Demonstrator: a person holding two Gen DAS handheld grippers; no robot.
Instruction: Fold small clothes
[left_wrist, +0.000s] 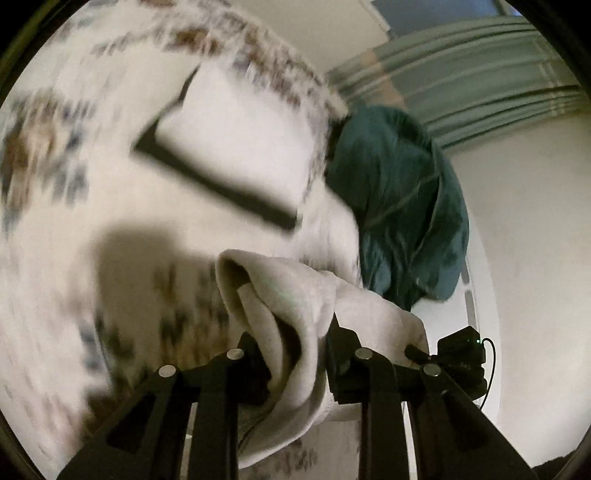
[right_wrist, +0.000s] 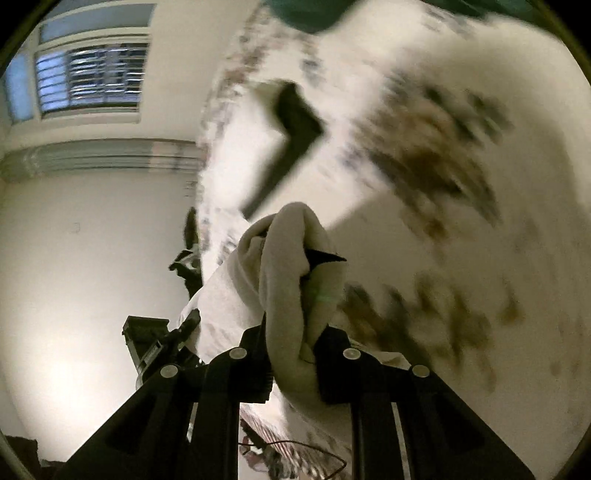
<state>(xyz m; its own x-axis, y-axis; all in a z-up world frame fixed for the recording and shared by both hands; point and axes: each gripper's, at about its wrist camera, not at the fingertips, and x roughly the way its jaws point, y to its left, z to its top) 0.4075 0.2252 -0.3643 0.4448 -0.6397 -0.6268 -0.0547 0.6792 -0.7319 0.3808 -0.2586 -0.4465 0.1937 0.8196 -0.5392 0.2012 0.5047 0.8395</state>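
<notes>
A small cream-white garment (left_wrist: 291, 295) is held up in the air between both grippers. My left gripper (left_wrist: 295, 354) is shut on one bunched edge of it. My right gripper (right_wrist: 291, 343) is shut on another bunched edge (right_wrist: 288, 266). The cloth stretches sideways from each grip toward the other gripper, which shows at the right of the left wrist view (left_wrist: 461, 354) and at the left of the right wrist view (right_wrist: 159, 343). Both views are blurred by motion.
A white bedcover with brown and blue flower print (left_wrist: 66, 177) fills the background, also in the right wrist view (right_wrist: 443, 155). A white sheet with a black border (left_wrist: 236, 147) lies on it. A dark teal garment (left_wrist: 399, 199) is heaped at the bed's edge. White wall and window (right_wrist: 92, 77) beyond.
</notes>
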